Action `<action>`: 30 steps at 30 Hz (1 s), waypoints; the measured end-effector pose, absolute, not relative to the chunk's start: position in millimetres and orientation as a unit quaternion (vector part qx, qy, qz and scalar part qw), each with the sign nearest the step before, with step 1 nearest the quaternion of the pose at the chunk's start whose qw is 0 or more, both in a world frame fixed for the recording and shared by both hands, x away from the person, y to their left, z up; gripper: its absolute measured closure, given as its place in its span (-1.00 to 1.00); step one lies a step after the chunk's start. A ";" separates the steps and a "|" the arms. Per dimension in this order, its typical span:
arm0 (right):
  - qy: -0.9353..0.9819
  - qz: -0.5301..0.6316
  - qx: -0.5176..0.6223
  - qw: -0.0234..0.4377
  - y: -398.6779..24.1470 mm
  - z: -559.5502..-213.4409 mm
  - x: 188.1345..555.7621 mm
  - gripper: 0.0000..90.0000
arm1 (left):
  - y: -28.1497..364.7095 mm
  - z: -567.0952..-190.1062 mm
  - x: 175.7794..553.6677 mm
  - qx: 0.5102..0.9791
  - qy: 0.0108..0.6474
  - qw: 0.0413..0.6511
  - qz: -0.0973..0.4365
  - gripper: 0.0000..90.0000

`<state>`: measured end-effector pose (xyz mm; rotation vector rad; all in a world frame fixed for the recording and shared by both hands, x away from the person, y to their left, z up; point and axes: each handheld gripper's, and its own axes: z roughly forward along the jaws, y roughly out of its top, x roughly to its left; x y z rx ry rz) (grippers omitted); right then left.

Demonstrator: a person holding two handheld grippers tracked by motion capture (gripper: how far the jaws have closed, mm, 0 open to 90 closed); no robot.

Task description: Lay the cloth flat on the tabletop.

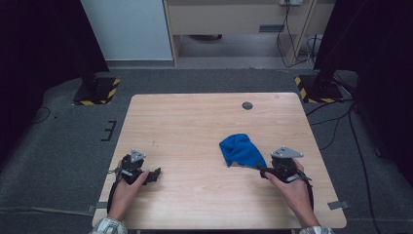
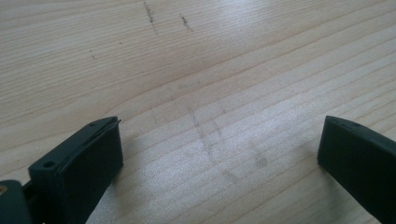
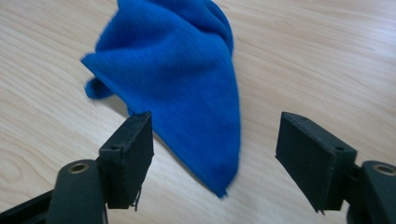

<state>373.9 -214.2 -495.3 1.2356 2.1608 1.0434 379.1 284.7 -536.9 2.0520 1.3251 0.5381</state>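
A crumpled blue cloth (image 1: 240, 149) lies on the wooden table (image 1: 195, 122), right of centre toward the near edge. My right gripper (image 1: 262, 169) rests on the table just beside the cloth's near right corner, held by a hand. In the right gripper view this gripper (image 3: 215, 151) stands open, and the pointed corner of the blue cloth (image 3: 177, 79) reaches down between the jaws without being pinched. My left gripper (image 1: 157, 173) sits near the table's front left, also in a hand. In the left gripper view it (image 2: 219, 158) is wide open over bare wood.
A small dark round cap (image 1: 247, 105) is set into the table near its far edge. Two stand bases with yellow-black stripes (image 1: 96, 90) (image 1: 317, 88) sit on the floor beyond the far corners. Cables (image 1: 341, 122) trail on the floor at the right.
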 end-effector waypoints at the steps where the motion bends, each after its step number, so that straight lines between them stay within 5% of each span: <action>1: 0.780 0.380 0.447 0.218 -210.8 -494.4 376.8 -0.46 | 284.7 -536.9 379.1 0.779 0.503 0.315 0.204 -1.00; 7: 0.779 0.390 0.442 0.215 -193.0 -489.9 391.9 -0.72 | 284.6 -536.9 379.0 0.779 0.503 0.315 0.204 -1.00; 15: 0.782 0.397 0.431 0.213 -168.4 -490.6 415.8 -0.61 | 284.5 -537.0 379.7 0.779 0.503 0.315 0.204 -1.00; 22: 0.790 0.393 0.425 0.202 -153.5 -492.9 432.1 -0.42 | 284.4 -536.8 379.2 0.779 0.502 0.315 0.206 -1.00; 30: 0.814 0.350 0.425 0.185 -145.7 -504.9 442.0 0.22 | 284.8 -536.7 378.8 0.778 0.501 0.318 0.204 -0.98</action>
